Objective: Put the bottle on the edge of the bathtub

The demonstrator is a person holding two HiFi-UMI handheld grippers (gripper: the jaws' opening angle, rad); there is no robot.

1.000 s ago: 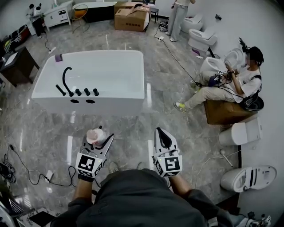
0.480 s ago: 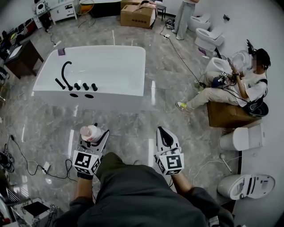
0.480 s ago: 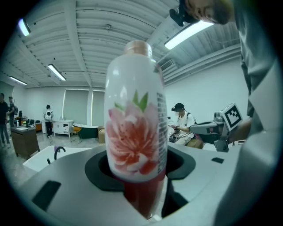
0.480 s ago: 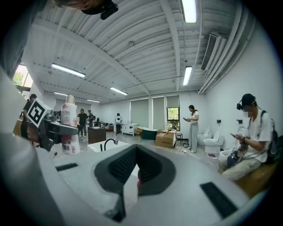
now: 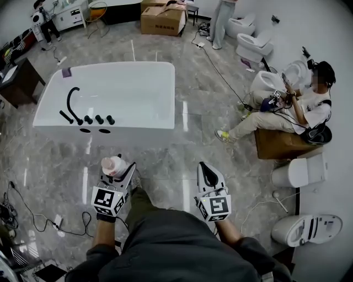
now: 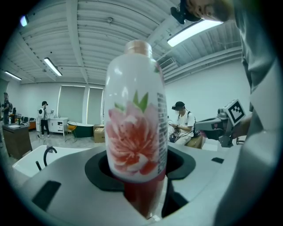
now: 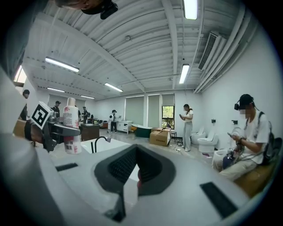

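We pinch the bottle (image 6: 135, 110) low with the left gripper (image 5: 120, 175); it looks stiff, slick and top-heavy. The right gripper (image 5: 206, 169) is closed on nothing.

One bathtub (image 5: 138, 124), one bottle (image 5: 112, 165). Two grippers: left gripper (image 5: 122, 172), right gripper (image 5: 205, 172). One cardboard box (image 5: 161, 19). One seated person (image 5: 298, 104), one standing person (image 5: 223, 16). Toilets (image 5: 251, 44): at least four.

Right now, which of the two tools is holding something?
The left tool: its jaws are shut on the white bottle with the pink flower. The right tool is shut too, but with nothing between its jaws.
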